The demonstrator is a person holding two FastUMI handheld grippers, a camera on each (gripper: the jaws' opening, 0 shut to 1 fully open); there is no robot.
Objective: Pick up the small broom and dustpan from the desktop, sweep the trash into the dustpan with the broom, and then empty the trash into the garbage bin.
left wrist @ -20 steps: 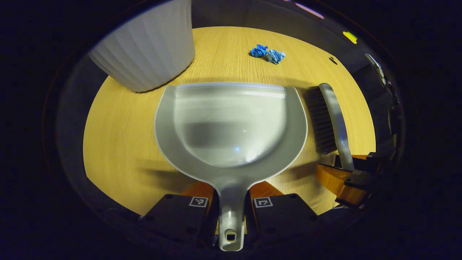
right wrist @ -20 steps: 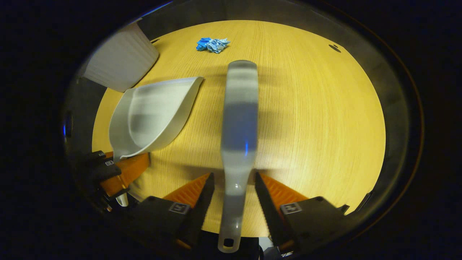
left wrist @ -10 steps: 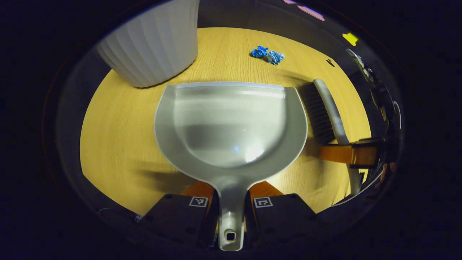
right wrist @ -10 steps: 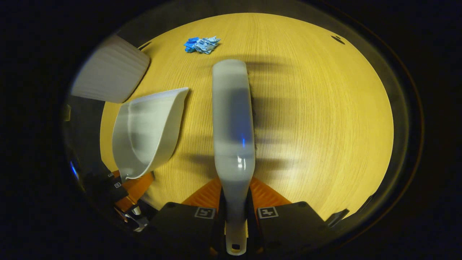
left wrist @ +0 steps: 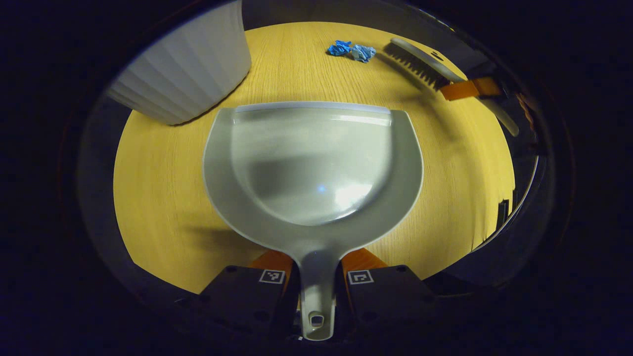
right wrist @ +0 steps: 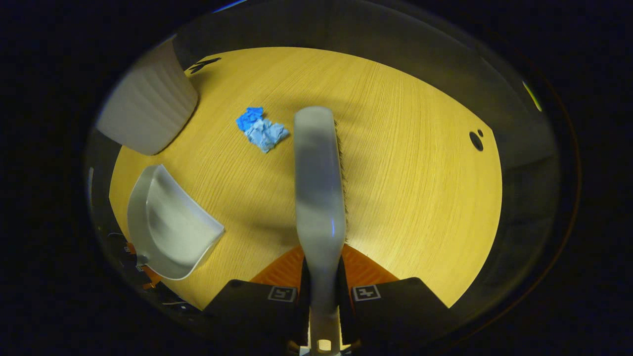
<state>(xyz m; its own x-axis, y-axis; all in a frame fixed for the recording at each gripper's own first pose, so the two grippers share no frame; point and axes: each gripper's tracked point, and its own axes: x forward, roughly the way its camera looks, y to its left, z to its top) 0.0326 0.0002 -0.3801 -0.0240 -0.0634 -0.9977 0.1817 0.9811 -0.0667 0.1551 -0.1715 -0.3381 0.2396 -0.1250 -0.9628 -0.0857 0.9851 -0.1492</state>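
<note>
Both tools in hand, before the first sweeping stroke. The left gripper (left wrist: pixel 316 277) has its two fingers clenched on the stem handle of the grey plastic dustpan (left wrist: pixel 314 168); gripped at the handle's end, the shallow scoop extends forward with its straight lip facing the crumpled blue paper trash (left wrist: pixel 350 50), presumably so that debris can be pushed directly over the lip. The right gripper (right wrist: pixel 322 291) grasps the narrow handle of the small grey hand broom (right wrist: pixel 319 178), both fingers pressed against its sides; in the right gripper view the broom's back faces the camera and its dark bristles show along its right edge. In the left gripper view the broom head lies just beside the blue paper trash, on the side away from the dustpan, so the trash sits between bristles and lip, a placement suited to drawing it toward the pan. Whether the bristles touch the pale wooden desktop (left wrist: pixel 163 168) cannot be told. The white ribbed garbage bin (left wrist: pixel 185 74) stands near the dustpan's left front corner, well apart from the trash, plausibly to keep the later emptying move short. The dustpan is empty: picking up appears complete, while sweeping and emptying are not yet done.
</note>
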